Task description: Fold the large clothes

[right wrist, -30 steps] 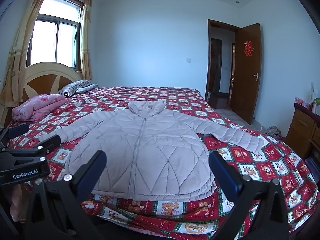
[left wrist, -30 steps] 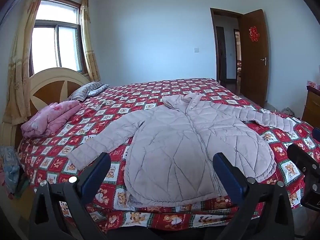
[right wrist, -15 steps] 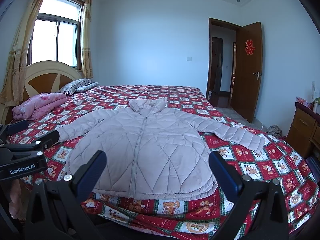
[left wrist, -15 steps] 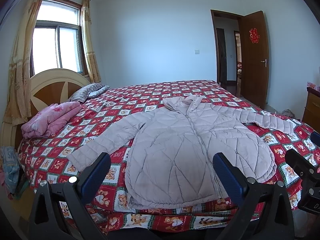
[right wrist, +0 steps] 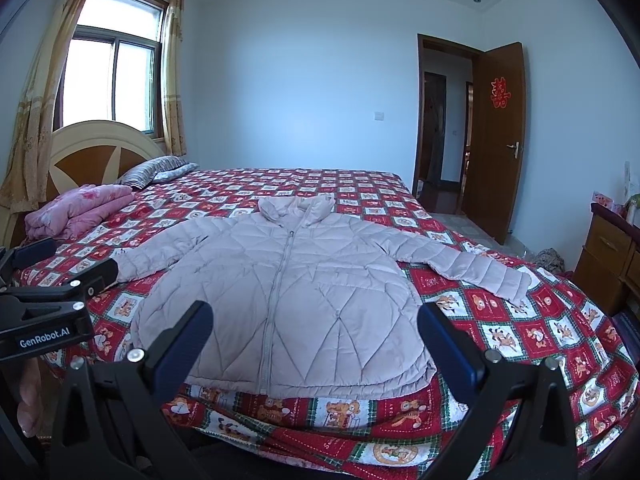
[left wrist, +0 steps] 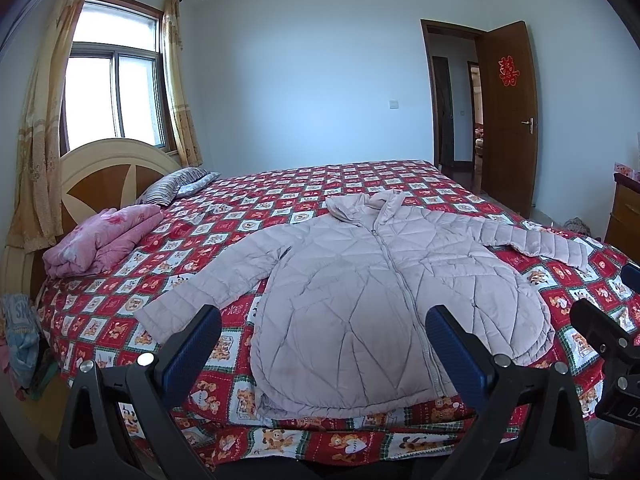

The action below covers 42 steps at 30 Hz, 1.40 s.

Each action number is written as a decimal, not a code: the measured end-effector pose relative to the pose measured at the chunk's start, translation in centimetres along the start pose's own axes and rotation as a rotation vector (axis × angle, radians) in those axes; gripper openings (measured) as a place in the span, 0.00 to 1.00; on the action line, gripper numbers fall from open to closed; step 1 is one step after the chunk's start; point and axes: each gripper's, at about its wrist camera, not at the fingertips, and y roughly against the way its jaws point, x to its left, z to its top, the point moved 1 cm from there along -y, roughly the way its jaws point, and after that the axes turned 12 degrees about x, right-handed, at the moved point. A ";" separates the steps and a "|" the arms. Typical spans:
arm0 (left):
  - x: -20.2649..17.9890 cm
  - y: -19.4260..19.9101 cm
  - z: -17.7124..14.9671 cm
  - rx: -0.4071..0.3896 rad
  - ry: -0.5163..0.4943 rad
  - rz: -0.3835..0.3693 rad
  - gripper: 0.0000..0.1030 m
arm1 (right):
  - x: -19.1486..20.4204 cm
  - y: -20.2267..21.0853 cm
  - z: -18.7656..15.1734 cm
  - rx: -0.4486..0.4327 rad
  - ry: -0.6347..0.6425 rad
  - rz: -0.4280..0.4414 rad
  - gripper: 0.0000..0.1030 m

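Upper left of the left wrist view: a window [left wrist: 114, 96] with curtains, a headboard [left wrist: 108, 176] below it. At mid-left, a folded pink quilt [left wrist: 100, 240] and a striped pillow [left wrist: 176, 190] lie on the bed [left wrist: 280, 184], which carries a red patterned cover. At centre, the jacket [left wrist: 376, 292] lies flat on the bed, front up and zipped, collar toward the far wall, both sleeves spread outward, hem at the near edge. Along the bottom, the left gripper [left wrist: 322, 340] is released, jaws wide apart, holding nothing, above the near bed edge and clear of the jacket. At right stands an open door [left wrist: 508, 120]. In the right wrist view the jacket [right wrist: 288, 300] again sits centre; the right gripper [right wrist: 314, 338] is likewise released and empty, short of the hem. The left gripper [right wrist: 56, 264] appears at that view's left edge.
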 end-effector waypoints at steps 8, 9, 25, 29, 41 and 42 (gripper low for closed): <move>0.2 -0.2 0.0 0.002 0.003 0.002 0.99 | -0.1 -0.1 -0.1 0.004 -0.001 0.002 1.00; 0.2 -0.2 0.0 0.001 0.002 0.002 0.99 | -0.1 -0.1 -0.1 0.005 0.000 0.003 1.00; 0.4 -0.3 0.0 0.002 0.008 0.004 0.99 | -0.1 -0.2 -0.1 0.009 0.000 0.005 1.00; 0.4 -0.3 0.1 0.001 0.007 0.004 0.99 | -0.1 -0.2 -0.1 0.008 0.000 0.004 1.00; 0.5 -0.4 0.1 0.000 0.009 0.005 0.99 | -0.1 -0.2 0.0 0.009 -0.002 0.005 1.00; 0.5 -0.4 0.1 0.000 0.008 0.006 0.99 | -0.1 -0.2 -0.1 0.010 -0.003 0.005 1.00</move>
